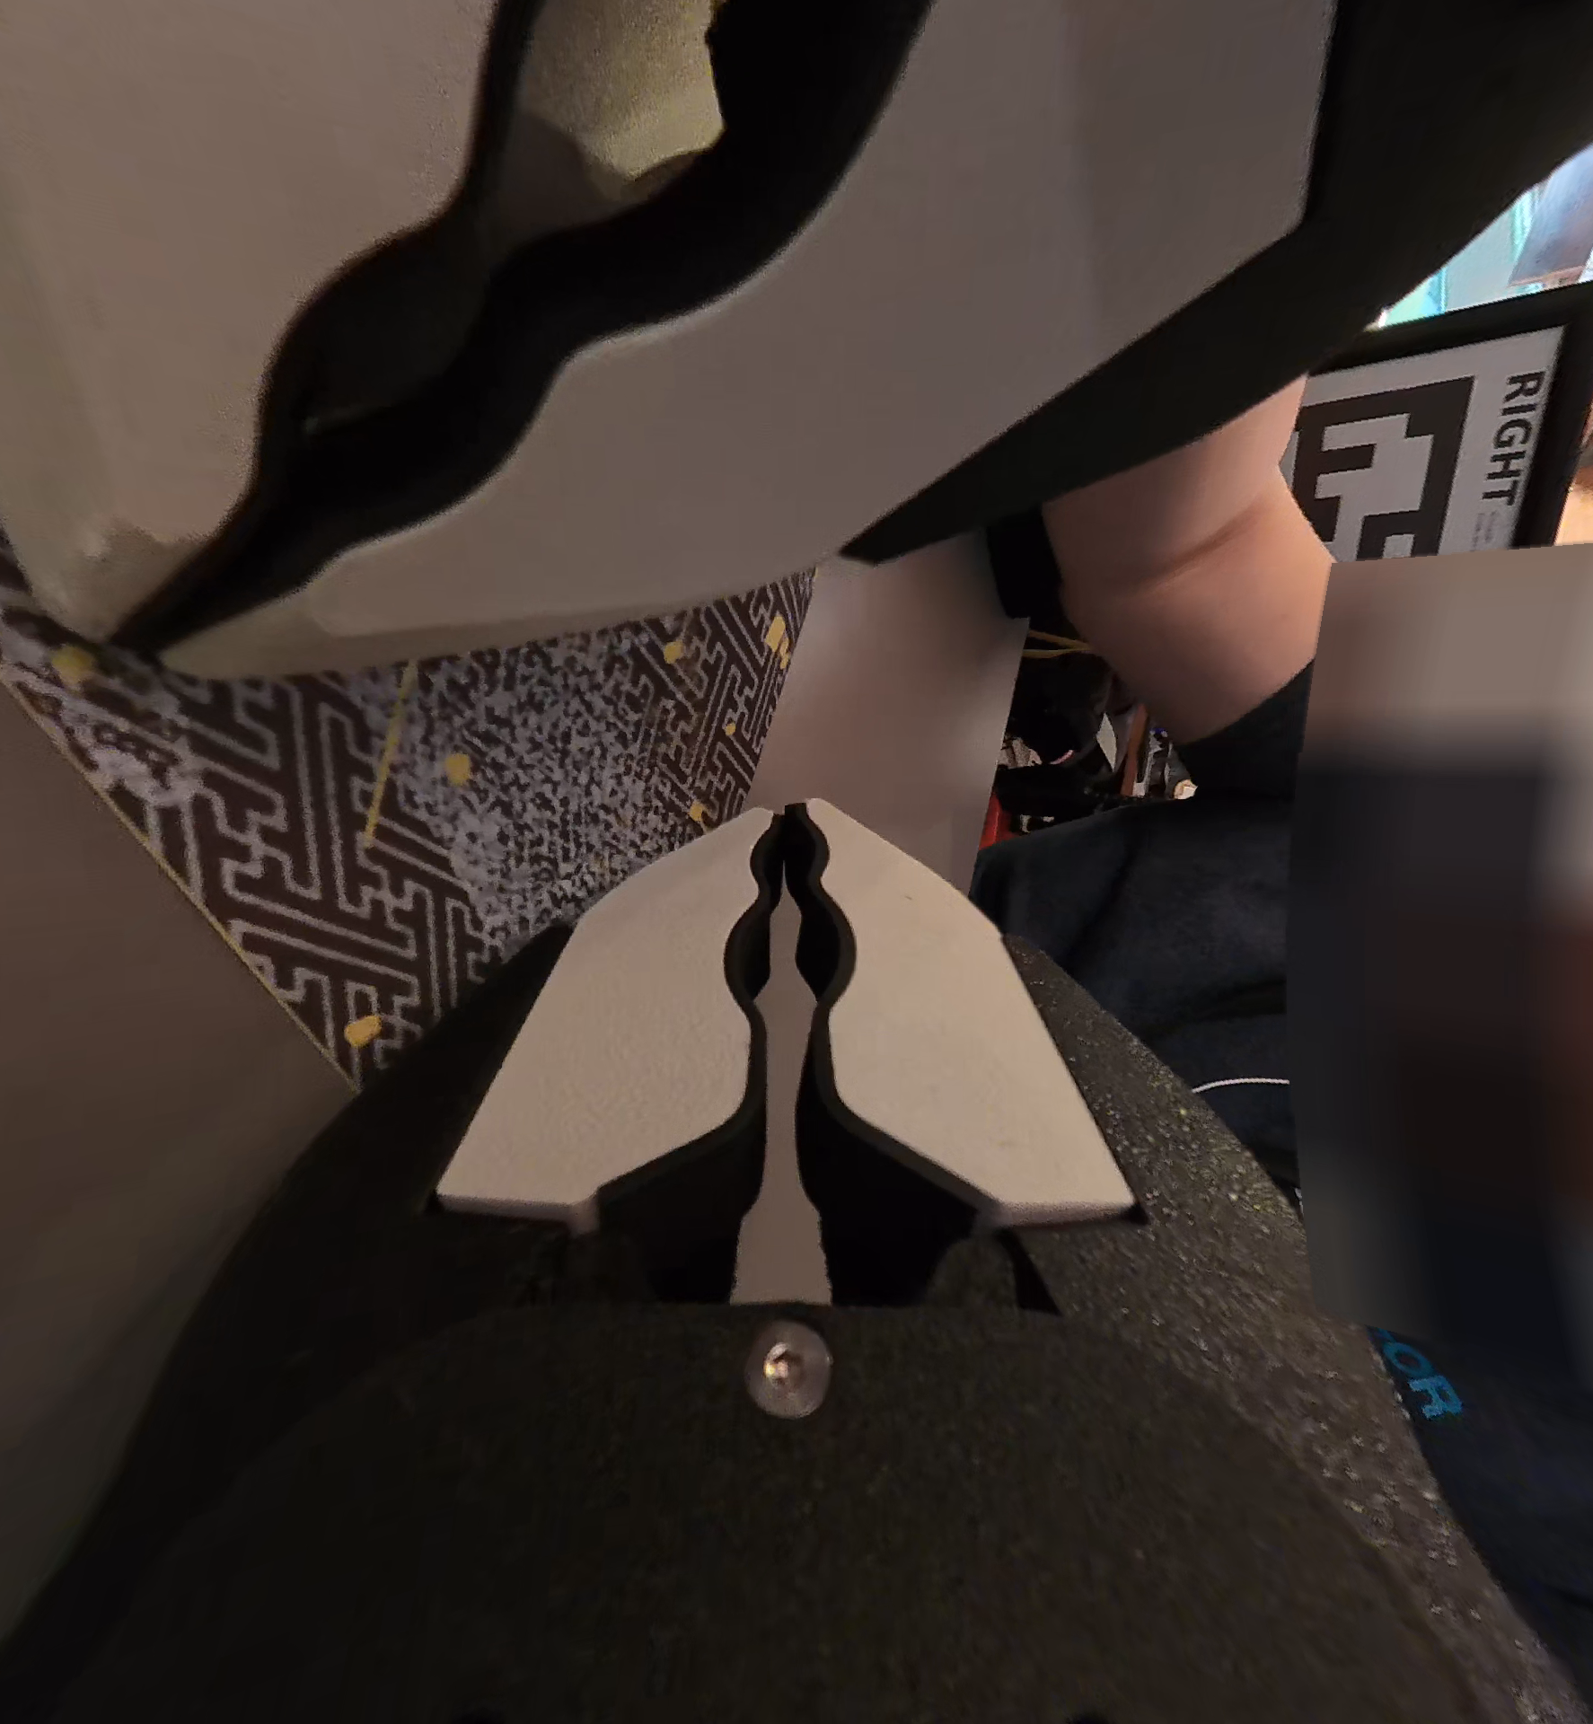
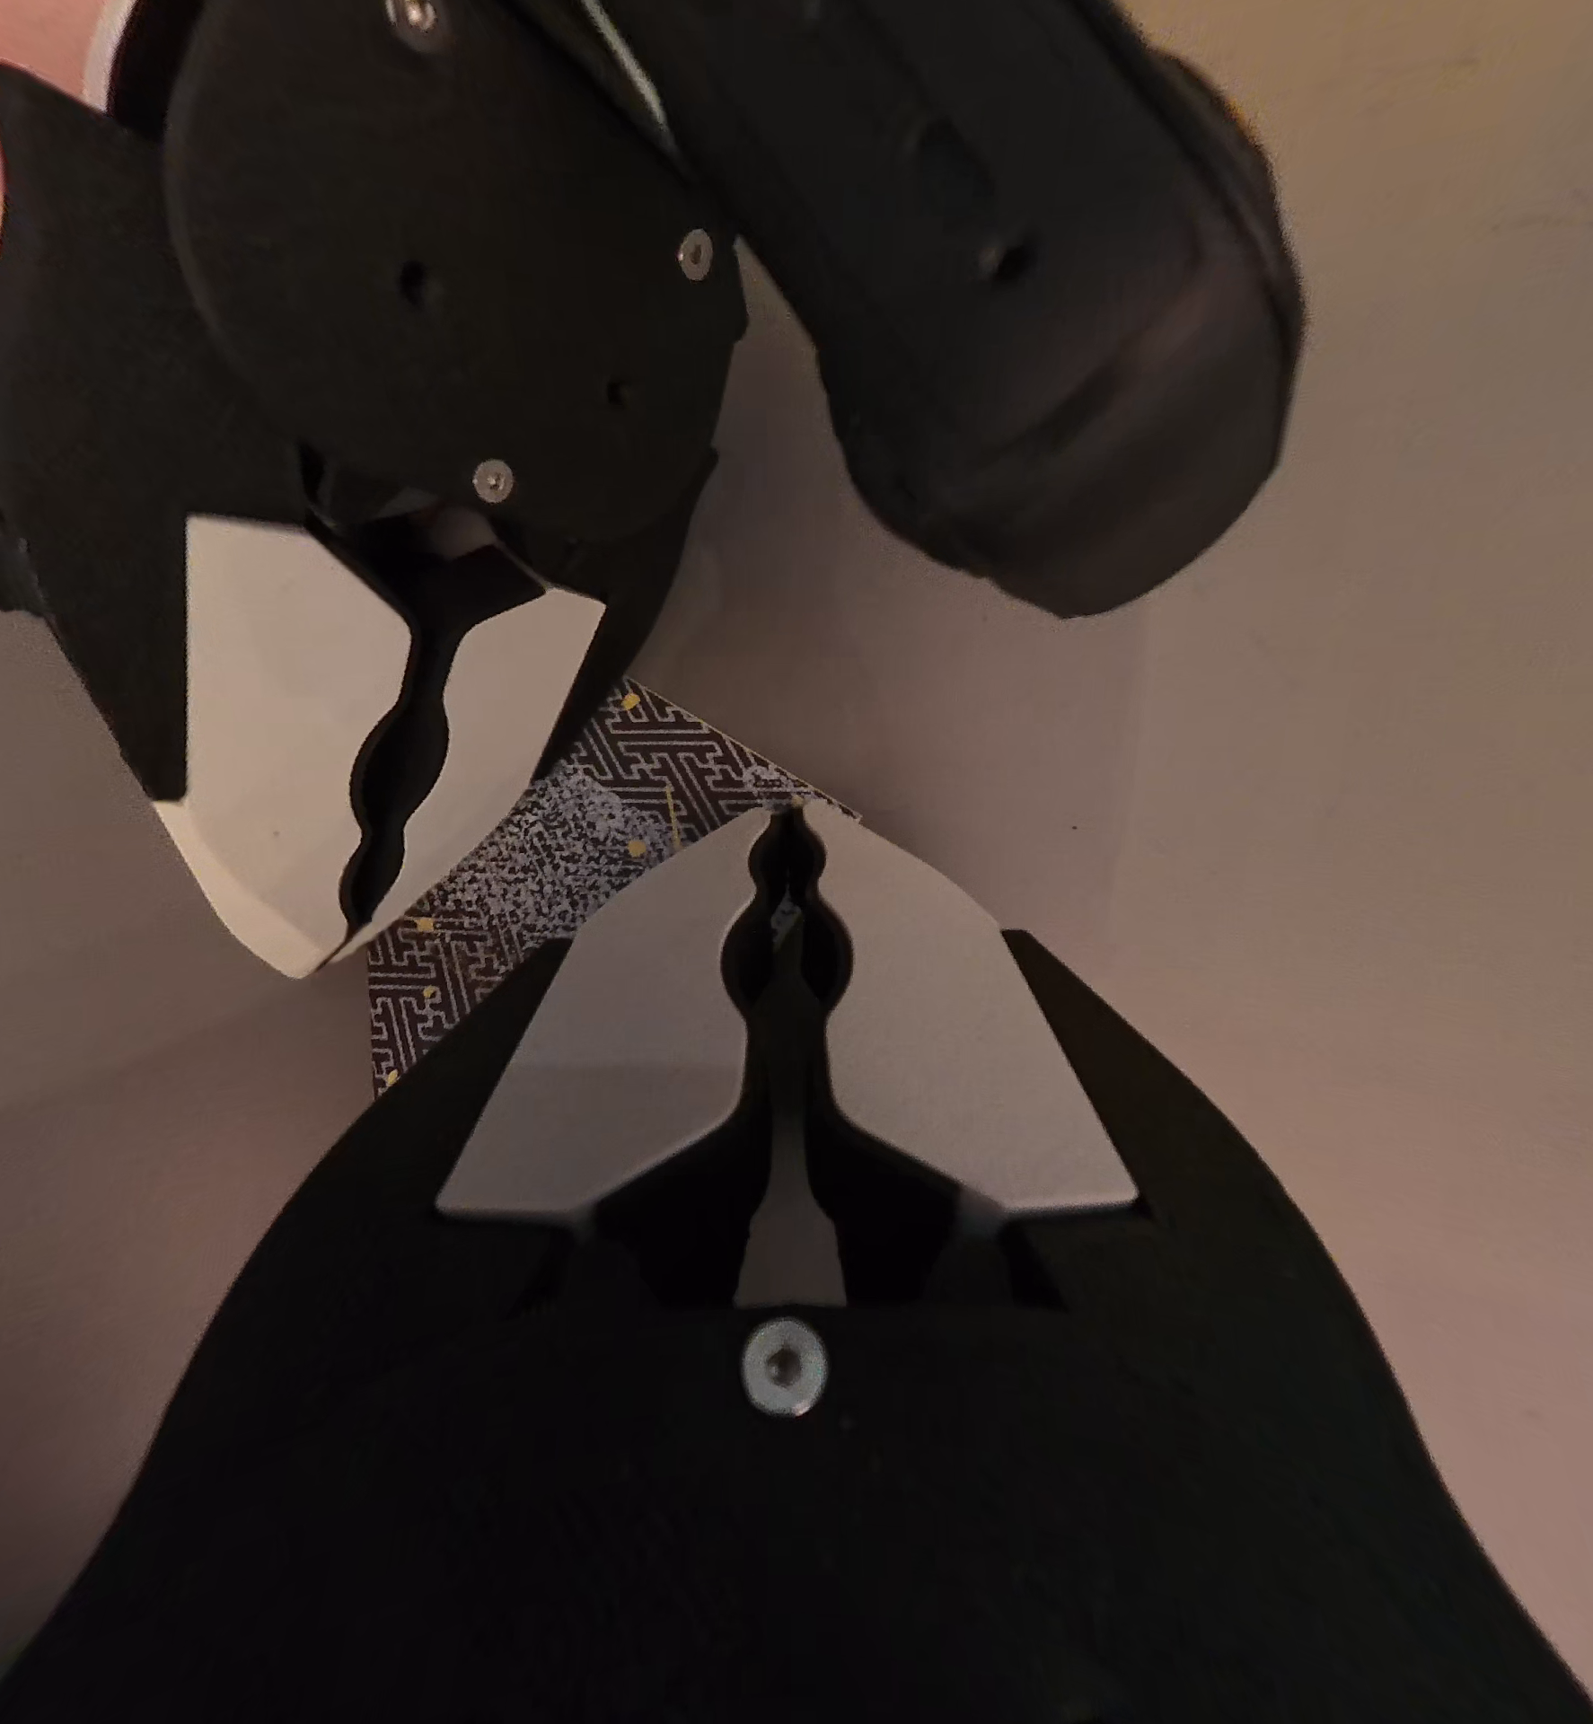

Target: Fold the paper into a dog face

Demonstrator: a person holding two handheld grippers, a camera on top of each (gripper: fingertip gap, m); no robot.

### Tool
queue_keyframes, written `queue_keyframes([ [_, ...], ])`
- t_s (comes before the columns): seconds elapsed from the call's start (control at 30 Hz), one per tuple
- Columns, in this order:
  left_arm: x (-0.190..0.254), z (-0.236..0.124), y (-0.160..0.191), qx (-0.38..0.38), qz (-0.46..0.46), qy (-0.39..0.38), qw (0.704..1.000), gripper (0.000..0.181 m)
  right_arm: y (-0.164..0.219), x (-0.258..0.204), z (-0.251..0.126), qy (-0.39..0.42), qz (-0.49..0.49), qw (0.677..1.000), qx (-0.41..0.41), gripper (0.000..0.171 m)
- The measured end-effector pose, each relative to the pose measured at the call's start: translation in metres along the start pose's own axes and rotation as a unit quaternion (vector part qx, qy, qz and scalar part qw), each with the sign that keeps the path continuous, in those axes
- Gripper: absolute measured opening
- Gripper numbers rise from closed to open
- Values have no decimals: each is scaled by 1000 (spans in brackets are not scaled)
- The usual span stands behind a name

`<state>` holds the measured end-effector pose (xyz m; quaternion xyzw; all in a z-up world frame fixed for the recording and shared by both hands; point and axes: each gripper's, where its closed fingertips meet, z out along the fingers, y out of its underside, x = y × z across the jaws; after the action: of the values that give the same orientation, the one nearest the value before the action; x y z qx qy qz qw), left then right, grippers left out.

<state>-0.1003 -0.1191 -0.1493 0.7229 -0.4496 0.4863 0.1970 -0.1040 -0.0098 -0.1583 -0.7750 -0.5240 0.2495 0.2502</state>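
The paper (image 1: 494, 793) is dark with a white maze pattern, grey speckled patches and gold flecks, and lies on the pale table. In the right wrist view the paper (image 2: 587, 858) shows as a slanted band between the two grippers. My left gripper (image 1: 788, 813) is shut, with its tips at the paper's near edge; it also shows at upper left in the right wrist view (image 2: 354, 919). My right gripper (image 2: 793, 812) is shut at the paper's corner, where a white sliver of underside shows. It fills the top of the left wrist view (image 1: 135, 644). I cannot tell how the paper is folded.
The table (image 2: 1334, 840) surrounds the paper, and its edge (image 1: 998, 746) runs just right of my left gripper. Beyond it are a person's bare arm (image 1: 1175, 606), dark clothing (image 1: 1129, 933) and a black-framed marker board (image 1: 1427, 448). The left gripper's black body (image 2: 1054, 326) hangs over the far table.
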Motion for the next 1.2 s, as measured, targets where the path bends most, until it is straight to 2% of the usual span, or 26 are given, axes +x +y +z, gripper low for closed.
queue_keyframes([
  [0.03, 0, 0, 1, -3, 1, 0, 1000, 0, 0, 0, 0, 0, 0, 1000, 0, 4],
  [0.57, 2, -4, 13, -16, -37, 28, 999, 0, 0, 0, 0, 0, -4, 1000, 0, 4],
  [0.77, -2, -9, 20, -37, -42, 7, 998, 0, 0, 0, 0, 1, -5, 1000, 0, 4],
  [0.9, -2, -13, 27, -51, -63, 19, 997, 0, 0, 0, 0, 1, -6, 1000, 0, 4],
  [1.07, -2, -13, 31, -56, -47, -1, 997, 0, 0, 0, 0, 1, -6, 1000, 0, 4],
  [1.2, -2, -14, 30, -39, -70, 14, 997, 0, 0, 0, 0, 1, -5, 1000, 2, 4],
])
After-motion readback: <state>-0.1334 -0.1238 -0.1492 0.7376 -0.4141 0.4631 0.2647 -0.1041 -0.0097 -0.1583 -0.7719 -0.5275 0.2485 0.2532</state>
